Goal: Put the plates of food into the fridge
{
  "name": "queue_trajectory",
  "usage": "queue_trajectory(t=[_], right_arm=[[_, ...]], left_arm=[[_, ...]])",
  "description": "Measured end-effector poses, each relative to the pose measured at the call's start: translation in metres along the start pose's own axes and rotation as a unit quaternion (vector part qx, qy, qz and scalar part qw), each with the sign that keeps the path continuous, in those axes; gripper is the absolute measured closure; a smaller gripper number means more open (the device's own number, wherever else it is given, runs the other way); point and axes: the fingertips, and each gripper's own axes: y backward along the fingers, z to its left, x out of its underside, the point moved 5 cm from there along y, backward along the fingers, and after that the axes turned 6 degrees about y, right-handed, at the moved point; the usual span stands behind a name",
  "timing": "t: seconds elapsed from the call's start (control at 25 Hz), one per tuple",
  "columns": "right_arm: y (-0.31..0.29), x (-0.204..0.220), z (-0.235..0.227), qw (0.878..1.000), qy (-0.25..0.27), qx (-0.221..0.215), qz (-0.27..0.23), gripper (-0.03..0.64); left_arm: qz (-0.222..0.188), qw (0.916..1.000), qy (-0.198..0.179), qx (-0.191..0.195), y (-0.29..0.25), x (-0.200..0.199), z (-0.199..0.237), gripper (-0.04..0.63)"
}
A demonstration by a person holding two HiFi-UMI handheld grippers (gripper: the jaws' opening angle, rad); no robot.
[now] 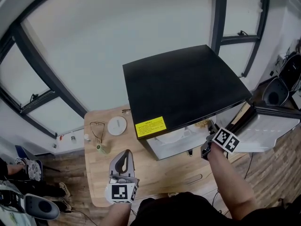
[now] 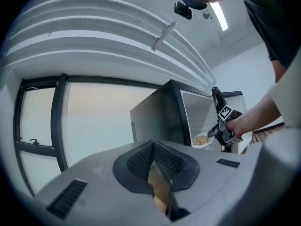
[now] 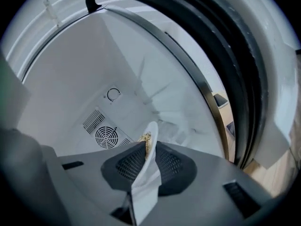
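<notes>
A black-topped small fridge stands on the wooden table with its door swung open to the right. My right gripper is at the fridge opening, shut on the rim of a white plate of pale food. In the right gripper view the plate shows edge-on between the pads, inside the white fridge cavity. The left gripper view shows the same plate and right gripper from the side. My left gripper hovers over the table's front, shut and holding nothing.
A white disc, a wire loop and a small greenish cup lie on the table left of the fridge. A round fan vent sits on the fridge's back wall. A pale shape lies low inside the fridge.
</notes>
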Motion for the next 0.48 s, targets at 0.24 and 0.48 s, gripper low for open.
queue_trajectory(t=[0.24,0.48], right_arm=[[-0.016,-0.002,0.000,0.995,0.088,0.042,0.034,0.531],[-0.016,-0.004,-0.005,0.969,0.214,0.115,0.044,0.462]], left_arm=[[0.003,0.9999,-0.001,-0.010,0.007,0.001,0.008,0.592],[0.009,0.9998,0.000,-0.017,0.015,0.006,0.012,0.592]])
